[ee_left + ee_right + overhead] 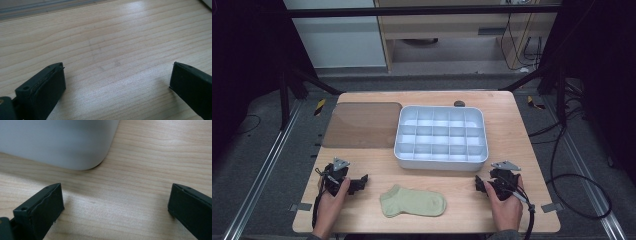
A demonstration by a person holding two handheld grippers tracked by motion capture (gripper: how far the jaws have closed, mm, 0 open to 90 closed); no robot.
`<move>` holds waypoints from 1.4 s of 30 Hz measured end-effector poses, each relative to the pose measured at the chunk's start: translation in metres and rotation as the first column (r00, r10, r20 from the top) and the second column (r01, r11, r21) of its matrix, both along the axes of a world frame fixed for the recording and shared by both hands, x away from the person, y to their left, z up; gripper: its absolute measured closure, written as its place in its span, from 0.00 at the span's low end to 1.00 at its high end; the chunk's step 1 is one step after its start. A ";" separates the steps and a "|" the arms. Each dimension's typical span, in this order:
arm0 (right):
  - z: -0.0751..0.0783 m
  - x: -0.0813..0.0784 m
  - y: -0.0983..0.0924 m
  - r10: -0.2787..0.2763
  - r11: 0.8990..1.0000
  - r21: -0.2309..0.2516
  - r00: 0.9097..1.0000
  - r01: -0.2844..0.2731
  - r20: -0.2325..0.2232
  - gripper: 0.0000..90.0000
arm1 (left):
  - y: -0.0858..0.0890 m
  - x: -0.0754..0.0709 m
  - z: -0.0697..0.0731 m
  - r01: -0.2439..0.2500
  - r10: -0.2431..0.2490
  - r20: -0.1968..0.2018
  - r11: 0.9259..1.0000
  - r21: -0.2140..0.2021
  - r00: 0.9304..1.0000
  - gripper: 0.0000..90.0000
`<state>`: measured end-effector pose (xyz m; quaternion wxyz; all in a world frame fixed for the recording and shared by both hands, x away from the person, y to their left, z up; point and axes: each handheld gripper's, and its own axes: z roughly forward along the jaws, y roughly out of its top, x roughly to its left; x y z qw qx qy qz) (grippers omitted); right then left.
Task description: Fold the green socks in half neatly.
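Observation:
A pale green sock lies flat near the front edge of the wooden table, between my two hands. My left gripper rests on the table to the sock's left, held by a hand. In its own view the left gripper stands open over bare wood. My right gripper sits to the sock's right. The right gripper is open too, with nothing between its jaws, and faces a rounded corner of the white box.
A white divided organiser box with several empty cells stands mid-table. Its smoky brown lid lies flat to the left. A small dark object sits at the table's far edge. Cables trail on the floor at right.

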<state>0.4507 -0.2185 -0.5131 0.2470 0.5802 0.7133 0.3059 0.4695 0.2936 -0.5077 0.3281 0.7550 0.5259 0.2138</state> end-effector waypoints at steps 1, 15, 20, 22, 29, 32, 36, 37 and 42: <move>0.000 -0.001 -0.001 0.009 1.000 -0.006 1.000 -0.009 0.003 0.00 | 0.001 0.000 0.000 -0.002 0.002 0.003 1.000 -0.017 1.000 0.00; 0.006 -0.013 0.005 0.032 0.998 -0.047 0.999 -0.030 0.035 0.22 | -0.005 -0.013 0.010 0.122 -0.122 0.020 0.992 -0.021 0.992 0.05; 0.033 -0.030 0.035 0.123 0.986 -0.126 0.989 -0.112 0.081 0.26 | -0.011 -0.028 0.021 0.167 -0.167 -0.007 0.984 -0.067 0.986 0.08; 0.038 -0.034 0.049 0.186 0.974 -0.133 0.982 -0.181 0.025 0.28 | -0.014 -0.031 0.028 0.179 -0.181 -0.036 0.982 -0.054 0.983 0.08; 0.053 -0.040 0.076 0.335 0.941 -0.012 0.935 -0.339 -0.117 0.45 | -0.019 -0.030 0.050 0.218 -0.219 -0.112 0.976 -0.021 0.969 0.12; 0.062 -0.039 0.081 0.374 0.927 0.026 0.915 -0.374 -0.154 0.54 | -0.025 -0.029 0.056 0.258 -0.257 -0.126 0.966 -0.008 0.958 0.18; 0.073 -0.039 0.086 0.415 0.910 0.098 0.892 -0.403 -0.180 0.69 | -0.038 -0.030 0.061 0.307 -0.305 -0.159 0.952 -0.010 0.939 0.25; 0.074 -0.040 0.087 0.420 0.907 0.110 0.889 -0.406 -0.183 0.71 | -0.044 -0.030 0.061 0.325 -0.322 -0.165 0.946 -0.008 0.932 0.27; 0.064 -0.040 0.101 0.455 0.890 0.138 0.868 -0.435 -0.200 0.76 | -0.054 -0.032 0.059 0.357 -0.350 -0.179 0.934 0.009 0.919 0.33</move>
